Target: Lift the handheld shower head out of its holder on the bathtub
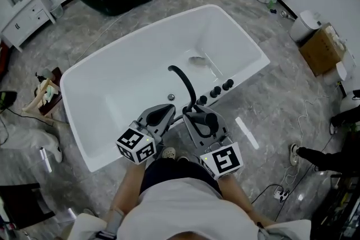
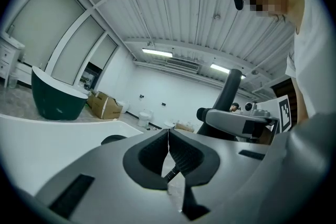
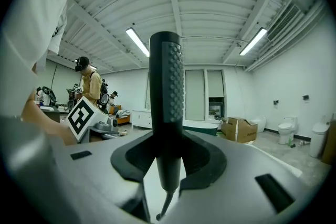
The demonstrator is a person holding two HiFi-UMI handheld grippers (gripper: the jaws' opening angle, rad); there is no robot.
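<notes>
Between the right gripper's (image 3: 167,139) clamped jaws, the slim matte-black handheld shower head (image 3: 166,86) stands upright, long axis vertical, studded face turned right; the left gripper's (image 2: 168,136) jaws are pressed together.

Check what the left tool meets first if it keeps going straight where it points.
Looks free: the left tool aims over the white bathtub toward the far wall. The right tool, holding the shower head, sits right of that line; depth is unclear.

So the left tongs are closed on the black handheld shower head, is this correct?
Not quite: the right tongs are closed on the black handheld shower head. The right gripper view shows its handle between them.
</notes>
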